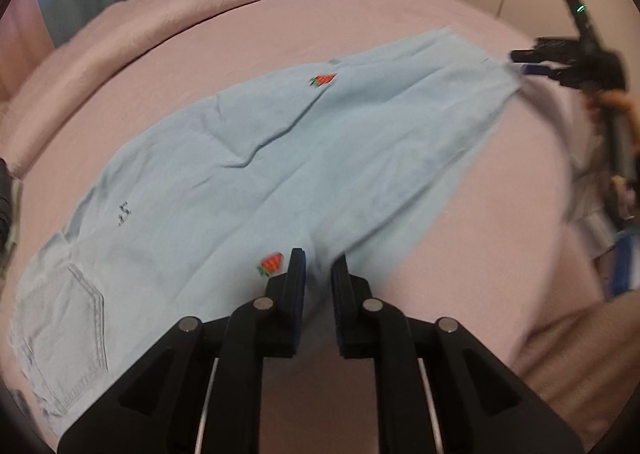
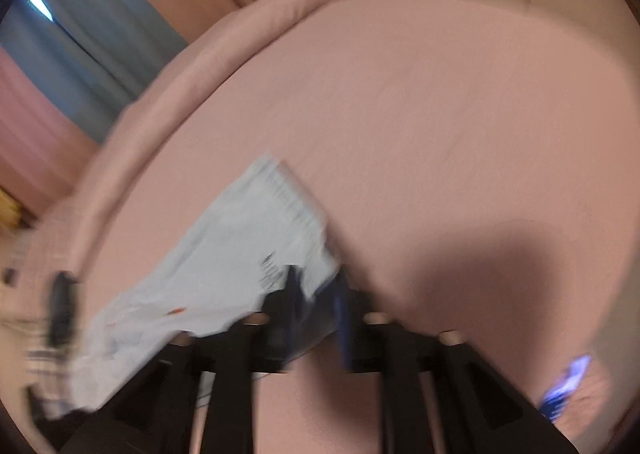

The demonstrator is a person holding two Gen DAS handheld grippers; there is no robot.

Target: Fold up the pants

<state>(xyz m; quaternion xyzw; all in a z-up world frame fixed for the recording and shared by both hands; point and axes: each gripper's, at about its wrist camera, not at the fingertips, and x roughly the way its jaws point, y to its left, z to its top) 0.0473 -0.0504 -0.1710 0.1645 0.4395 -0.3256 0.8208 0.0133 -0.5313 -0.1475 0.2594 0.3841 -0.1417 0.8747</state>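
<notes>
Fingers (image 1: pixel 297 274) of my left gripper (image 1: pixel 318 266) stand narrowly apart with pale blue cloth running down between them, though I cannot tell from the left wrist view whether they actually pinch it or just sit over it. My right gripper (image 2: pixel 316 286) looks closed on a hem corner of the pants (image 1: pixel 248 173); the left wrist view shows that same gripper (image 1: pixel 524 67) gripping the far leg end, and the blurred right wrist view shows cloth caught between its blue pads.

I read everything off the bed (image 1: pixel 400 13), a pink cover with a rolled edge. The pants lie spread across its middle, waist and back pocket (image 1: pixel 68 318) toward the bed's near left side, leg ends toward its far right. Small strawberry patches (image 1: pixel 323 79) dot the fabric. Creases run across the thigh area.

My judgement: I am at the lengthwise fold, with the leg end lifted or tensioned to bring it toward the waist. Next I need to carry the right gripper's hem across toward the pocket end, keeping the cloth taut so the creases do not get trapped, while the left side holds its edge steady.
</notes>
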